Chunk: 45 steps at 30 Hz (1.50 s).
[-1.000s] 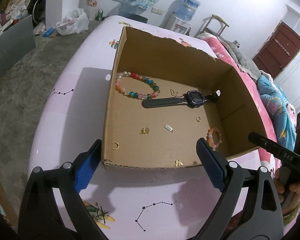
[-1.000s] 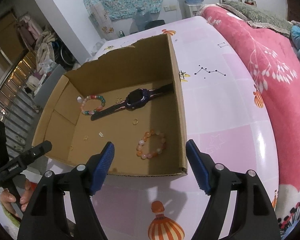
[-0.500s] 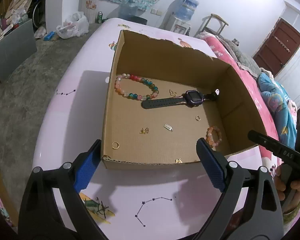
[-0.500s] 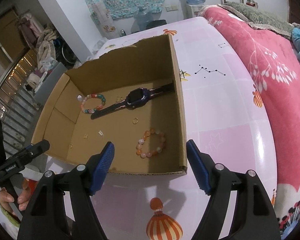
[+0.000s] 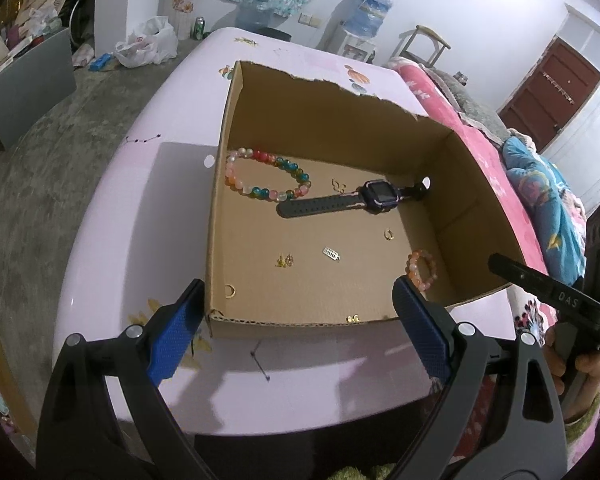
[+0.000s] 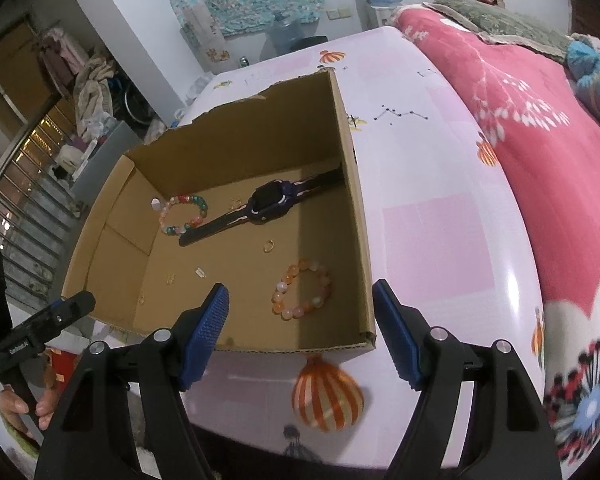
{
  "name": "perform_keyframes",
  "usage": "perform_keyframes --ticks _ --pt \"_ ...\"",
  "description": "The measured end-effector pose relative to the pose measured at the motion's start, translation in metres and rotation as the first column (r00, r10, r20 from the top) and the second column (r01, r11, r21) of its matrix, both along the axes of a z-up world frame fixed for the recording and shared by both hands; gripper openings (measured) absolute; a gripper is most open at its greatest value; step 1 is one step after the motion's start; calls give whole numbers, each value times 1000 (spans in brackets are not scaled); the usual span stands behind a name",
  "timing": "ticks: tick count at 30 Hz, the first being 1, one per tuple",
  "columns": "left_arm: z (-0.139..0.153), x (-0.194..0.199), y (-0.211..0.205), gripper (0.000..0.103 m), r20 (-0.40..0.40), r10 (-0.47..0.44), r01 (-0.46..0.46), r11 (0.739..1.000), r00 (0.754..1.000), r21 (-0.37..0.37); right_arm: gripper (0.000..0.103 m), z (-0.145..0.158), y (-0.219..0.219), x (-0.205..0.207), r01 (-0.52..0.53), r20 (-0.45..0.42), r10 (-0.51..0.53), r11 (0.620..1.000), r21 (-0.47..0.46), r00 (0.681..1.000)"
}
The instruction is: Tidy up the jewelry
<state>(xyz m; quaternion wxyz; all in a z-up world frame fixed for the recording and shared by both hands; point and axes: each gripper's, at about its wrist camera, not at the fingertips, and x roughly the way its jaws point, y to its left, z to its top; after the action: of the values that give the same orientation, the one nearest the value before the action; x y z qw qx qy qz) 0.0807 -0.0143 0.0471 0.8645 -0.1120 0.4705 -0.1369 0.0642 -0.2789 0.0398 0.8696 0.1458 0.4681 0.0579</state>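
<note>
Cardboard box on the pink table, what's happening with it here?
A person holds two handheld grippers over the near edge of the cardboard box. The left gripper and right gripper are both open and hold nothing. Inside lie a watch, a multicolored bead bracelet, an orange bead bracelet and small gold pieces, all untouched.

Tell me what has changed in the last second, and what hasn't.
Both claws pulled back toward the table's near edge: the left claw and right claw now frame the cardboard box from farther off. Nothing was gripped or released. Both stay open and empty; the watch, multicolour bracelet and orange bracelet lie unmoved.
</note>
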Motion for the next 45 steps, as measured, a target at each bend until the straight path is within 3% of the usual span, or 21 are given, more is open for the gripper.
perform_keyframes --ticks 11,18,22,28,32,41,45 --pt "-11 -28 2 89 59 -2 1 1000 998 12 72 -9 -1 -42 26 37 -27 999 43 999" --pt "2 -56 5 90 173 23 -23 1000 985 0 72 5 0 -84 49 166 -53 998 28 985" --pt "7 -88 -2 91 208 23 -37 997 978 62 76 4 -2 -115 93 172 -90 996 -5 981" --pt "5 -120 -17 95 173 -6 -18 991 985 135 83 -2 15 -152 79 159 -75 997 -19 984" --pt "3 -123 -21 95 138 14 -35 988 990 152 88 -5 35 -152 49 151 -38 997 -67 988" --pt "15 -125 -17 94 229 130 -180 961 965 211 95 2 57 -143 88 202 -50 978 -186 978" --pt "15 -119 -17 95 200 92 -131 972 975 193 95 2 57 -138 101 196 -63 976 -191 979"
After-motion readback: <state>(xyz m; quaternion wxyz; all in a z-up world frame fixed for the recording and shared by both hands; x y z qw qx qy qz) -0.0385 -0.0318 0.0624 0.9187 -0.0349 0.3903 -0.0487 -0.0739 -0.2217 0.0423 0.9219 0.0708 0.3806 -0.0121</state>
